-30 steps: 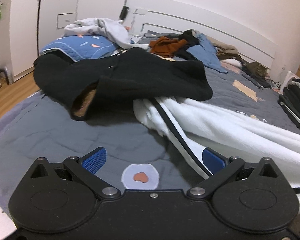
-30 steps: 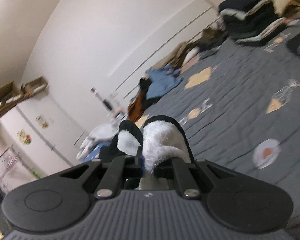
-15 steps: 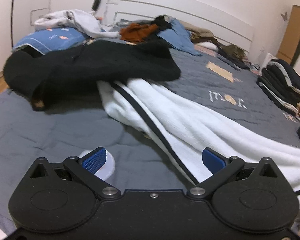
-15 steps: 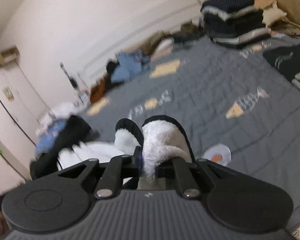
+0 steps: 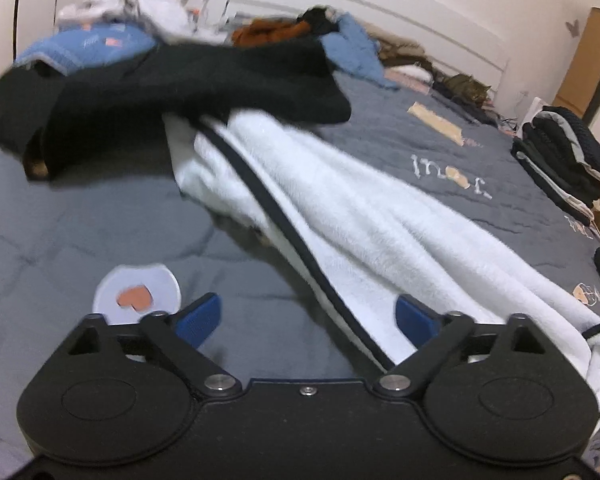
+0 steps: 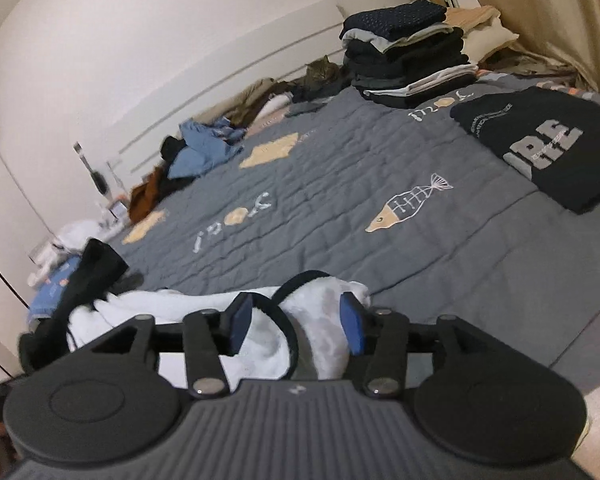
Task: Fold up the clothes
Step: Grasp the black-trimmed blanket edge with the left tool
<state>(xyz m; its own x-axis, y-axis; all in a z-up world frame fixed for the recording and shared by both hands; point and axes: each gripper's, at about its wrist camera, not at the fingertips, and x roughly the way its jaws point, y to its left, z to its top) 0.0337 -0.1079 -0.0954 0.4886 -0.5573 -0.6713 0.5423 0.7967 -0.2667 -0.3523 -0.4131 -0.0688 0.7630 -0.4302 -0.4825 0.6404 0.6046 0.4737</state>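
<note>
Open grey quilt (image 6: 380, 152) mid-bed, passable. White fleece garment (image 5: 360, 216) crosses the near edge; black garment (image 5: 188, 80) beyond it. Folded stack (image 6: 412, 52) and black printed shirt (image 6: 540, 140) block the far right.

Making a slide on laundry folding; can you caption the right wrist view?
Right gripper opening around the white fleece garment with dark trim on the grey quilted bedspread.

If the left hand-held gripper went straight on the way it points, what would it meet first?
Most likely the black-trimmed edge of the white fleece garment, which already lies between the closing jaws of the left hand-held gripper; the grey bedspread sits just beneath. Depth is unclear.
</note>
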